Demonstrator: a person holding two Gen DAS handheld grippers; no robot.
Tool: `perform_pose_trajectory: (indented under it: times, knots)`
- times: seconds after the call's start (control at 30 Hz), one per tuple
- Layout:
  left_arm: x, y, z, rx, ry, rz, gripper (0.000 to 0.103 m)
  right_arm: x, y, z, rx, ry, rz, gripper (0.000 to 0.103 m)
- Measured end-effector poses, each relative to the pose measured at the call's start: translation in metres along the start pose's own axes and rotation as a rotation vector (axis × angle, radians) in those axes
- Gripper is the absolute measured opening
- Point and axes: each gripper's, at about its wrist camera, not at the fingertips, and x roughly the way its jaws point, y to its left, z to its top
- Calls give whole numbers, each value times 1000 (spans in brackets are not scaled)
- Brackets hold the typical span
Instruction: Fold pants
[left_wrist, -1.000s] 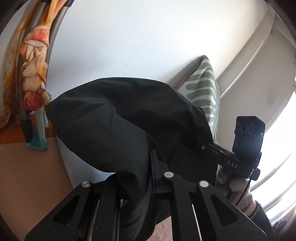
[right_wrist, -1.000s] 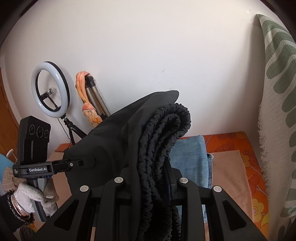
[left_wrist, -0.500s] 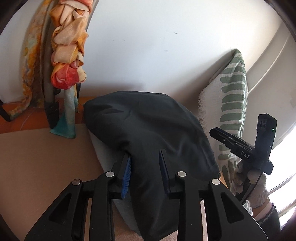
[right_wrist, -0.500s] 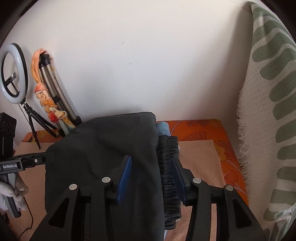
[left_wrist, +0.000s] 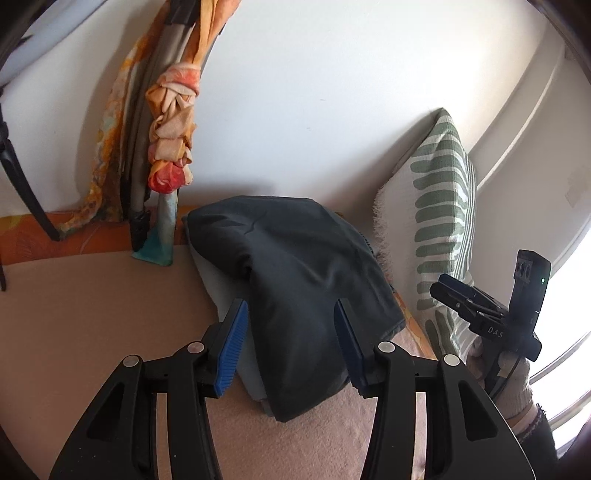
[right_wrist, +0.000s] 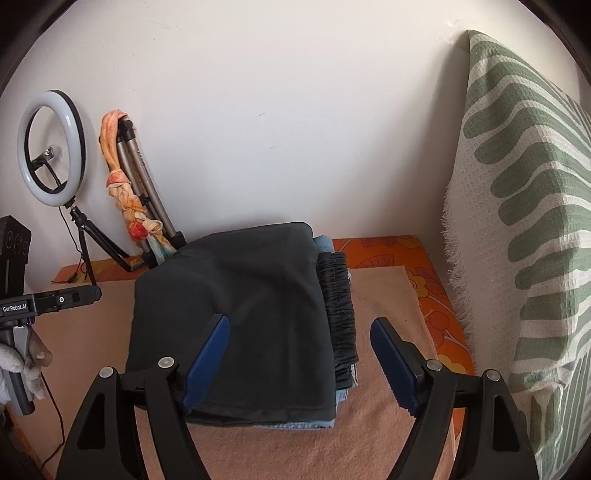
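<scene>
The black pants (right_wrist: 251, 317) lie folded on a stack of folded blue jeans (right_wrist: 295, 424) on the tan blanket, with the elastic waistband (right_wrist: 338, 306) along the right side. My right gripper (right_wrist: 299, 332) is open and empty just above the near edge of the pants. My left gripper (left_wrist: 291, 321) is open and empty over the pants (left_wrist: 295, 280), its blue pads on either side of the fabric without pinching it. The right gripper also shows in the left wrist view (left_wrist: 461, 299). The left gripper shows at the left edge of the right wrist view (right_wrist: 85, 295).
The tan blanket (right_wrist: 388, 332) covers an orange patterned mattress (right_wrist: 436, 302). A green-striped white pillow (right_wrist: 524, 221) leans at the right. A ring light (right_wrist: 51, 144) and a tripod with a tied orange scarf (right_wrist: 125, 199) stand against the white wall at the back left.
Both grippers held the black pants in the air a second ago. They lowered the pants onto the jeans stack, opened and drew back a little.
</scene>
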Motion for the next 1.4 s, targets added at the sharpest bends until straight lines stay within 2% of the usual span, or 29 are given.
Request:
perform_pose_trajectory:
  times: [0.1,0.2,0.47,0.7,0.97,1.07,1.13,1.3,1.4]
  knots:
    - [-20,-11,-8,34,-8,4,51,-23,9,-8,7,-23,12,84]
    - [-40,-20,-18,63,-23,12,60,-46,22,-16,-1,-40,14,86]
    - [-88,-39,-43,90,-62,24,61,-103,61,-39,-12,-83,-7,93]
    - [-125,-53,-73,140,-90,68,69,-142,101,-61,-21,-121,-24,103]
    - [-160,-74,-110,200,-127,93,71,-179,135,-90,-36,-141,-71,103]
    - [-174,-82,-127,231,-153,99,80,-191,144,-102,-45,-157,-75,103]
    - [-181,-87,-138,238,-170,104,81,-197,149,-110,-45,-165,-74,103]
    - [-195,-90,-164,218,-196,129,84,-203,160,-133,-45,-158,-58,103]
    - [-197,-86,-175,195,-191,173,84,-205,165,-146,-44,-157,-62,103]
